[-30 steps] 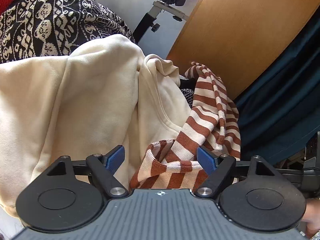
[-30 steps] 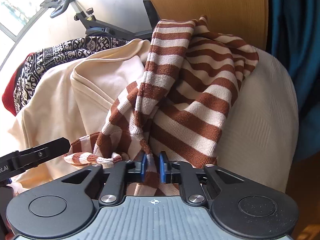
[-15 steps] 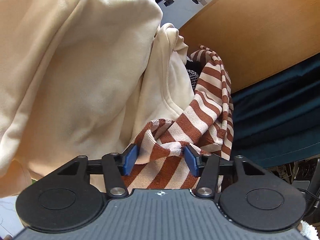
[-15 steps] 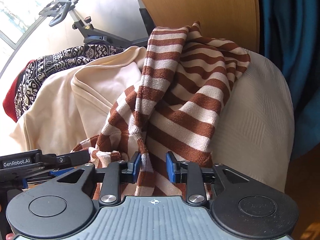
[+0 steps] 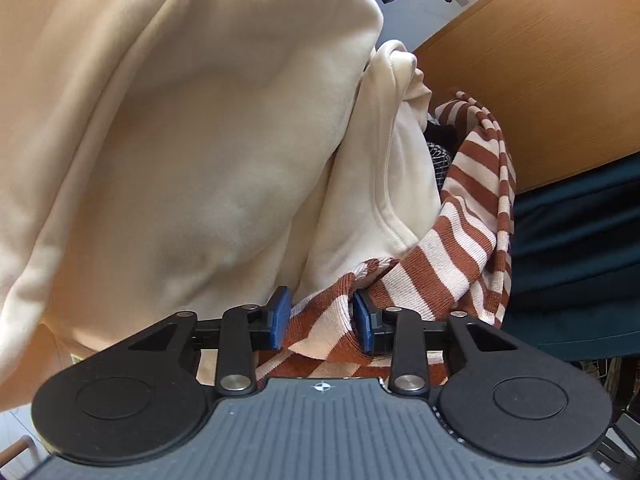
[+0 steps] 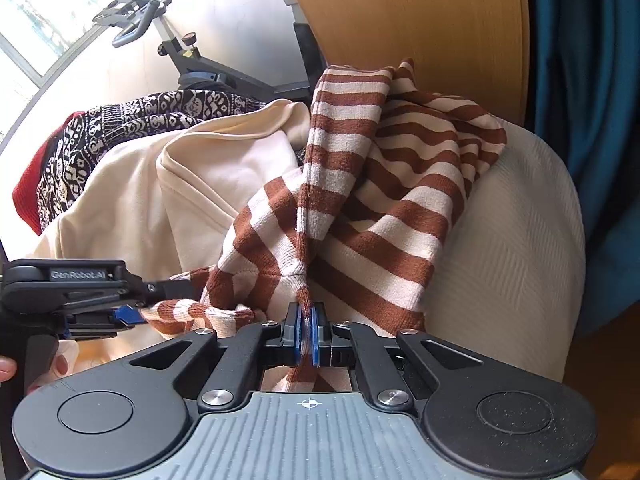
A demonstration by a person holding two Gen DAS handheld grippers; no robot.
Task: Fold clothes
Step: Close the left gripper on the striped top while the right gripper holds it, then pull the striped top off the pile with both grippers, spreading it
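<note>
Closer in on the cream sweatshirt (image 5: 192, 152) than a second ago, the patterned black-and-white garment (image 6: 132, 128) gone from the left wrist view. Left gripper (image 5: 320, 322) jaws just closing, now narrowed onto a bunched fold of the striped sweater (image 6: 380, 200), blue pads touching the knit on both sides. Right gripper (image 6: 307, 334) jaws briefly parted half a second back, now clamped tight on a thin pinch of the same sweater, only a sliver of fabric between the pads.

Striped sweater draped over the cream sweatshirt and a pale ribbed cover (image 6: 512, 240), lying in front of a wooden panel (image 6: 420, 20). Long axis running from the jaws up and away toward the panel, one sleeve-like strip standing nearly straight up from the right pinch, stripes crossing it sideways.

Readable on the left gripper's side in the right wrist view: "GenRobot.AI" (image 6: 78, 275). A fingertip (image 6: 6, 368) visible at the left edge there.
</note>
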